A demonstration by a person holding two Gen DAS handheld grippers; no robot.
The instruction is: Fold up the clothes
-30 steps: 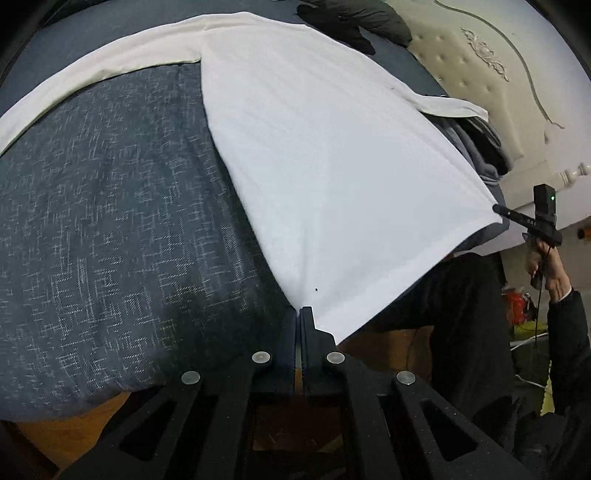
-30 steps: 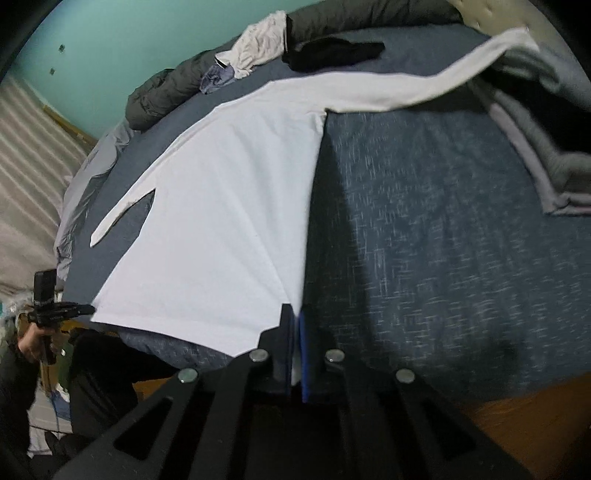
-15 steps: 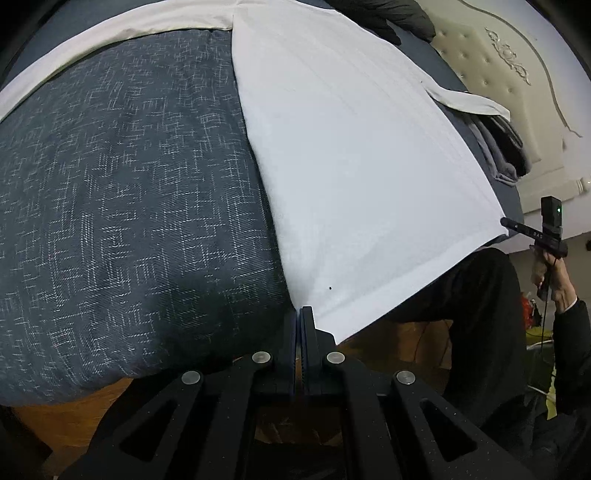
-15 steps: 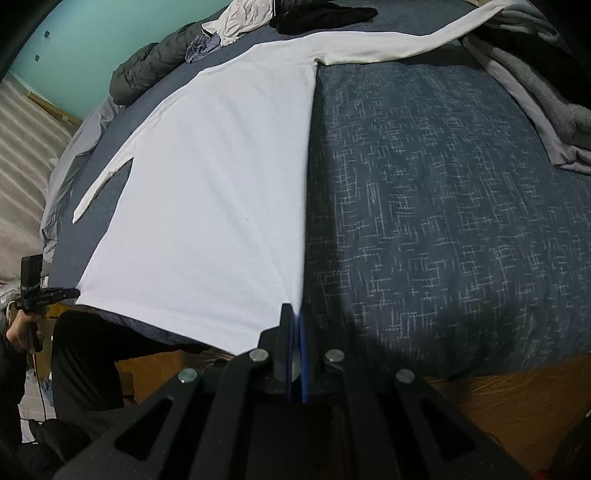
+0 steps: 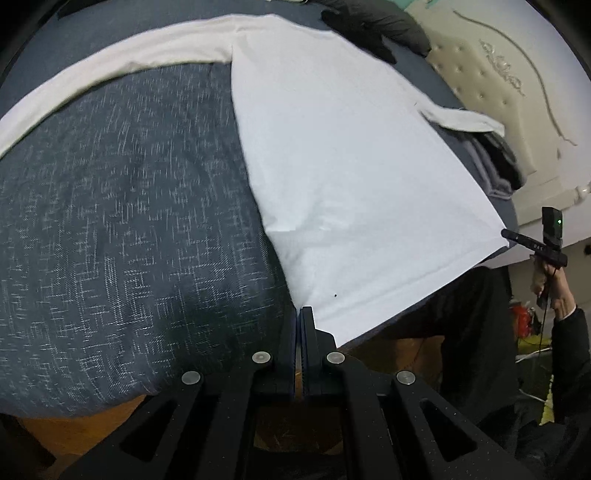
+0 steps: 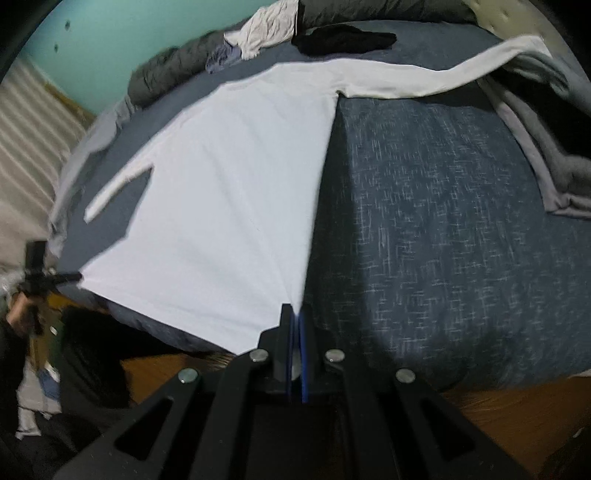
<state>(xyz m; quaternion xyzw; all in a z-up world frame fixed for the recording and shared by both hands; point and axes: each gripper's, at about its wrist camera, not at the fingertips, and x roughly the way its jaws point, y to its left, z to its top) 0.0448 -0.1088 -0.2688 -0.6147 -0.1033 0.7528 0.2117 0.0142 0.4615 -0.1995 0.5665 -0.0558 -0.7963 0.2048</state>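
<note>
A white long-sleeved shirt [image 5: 351, 173] lies spread flat on the bed [image 5: 122, 229], its body smooth and its hem stretched along the bed's near edge. One sleeve runs out sideways across the blue cover; the other points toward the headboard [image 5: 491, 70]. The left claw [image 5: 298, 314] is pinched tight on one bottom corner of the shirt, and the right claw [image 6: 294, 312] is closed just as firmly on the opposite corner. The cover is dark blue with pale flecks. Dark clothing [image 6: 345, 38] and a crumpled pale garment [image 6: 266, 31] lie at the far side, a folded grey garment [image 6: 554, 162] beside the shirt, a teal wall [image 6: 122, 33] behind.
</note>
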